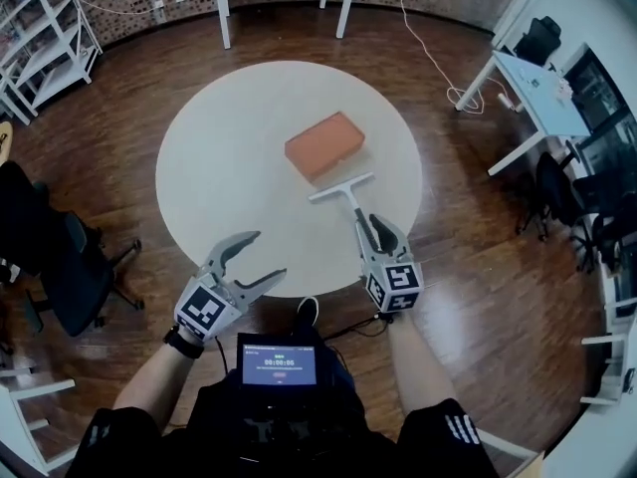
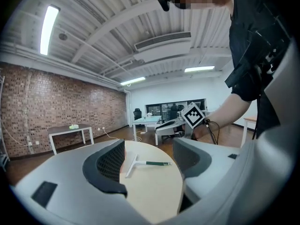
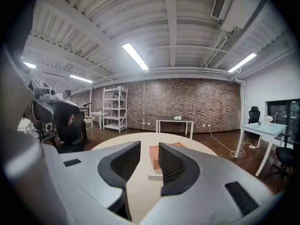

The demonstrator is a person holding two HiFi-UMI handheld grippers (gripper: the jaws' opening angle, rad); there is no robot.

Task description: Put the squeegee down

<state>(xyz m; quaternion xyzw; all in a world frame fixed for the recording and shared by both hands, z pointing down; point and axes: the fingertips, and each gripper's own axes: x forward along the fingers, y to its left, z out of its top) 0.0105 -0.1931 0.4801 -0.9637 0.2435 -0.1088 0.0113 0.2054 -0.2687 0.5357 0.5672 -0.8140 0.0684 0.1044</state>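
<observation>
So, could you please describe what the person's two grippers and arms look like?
Both the left gripper and right gripper have light grey curved jaws lined with black ribbed pads, and each carries a cube with black-and-white square markers. A thin black cable trails by the right one. The person wears a black short-sleeved top with white sleeve stripes and a black left wristband.

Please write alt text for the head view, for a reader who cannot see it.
A squeegee lies on a round white table beside an orange block, its handle pointing to the right gripper. The left gripper, fingers wide apart, hangs at the table's near edge.
</observation>
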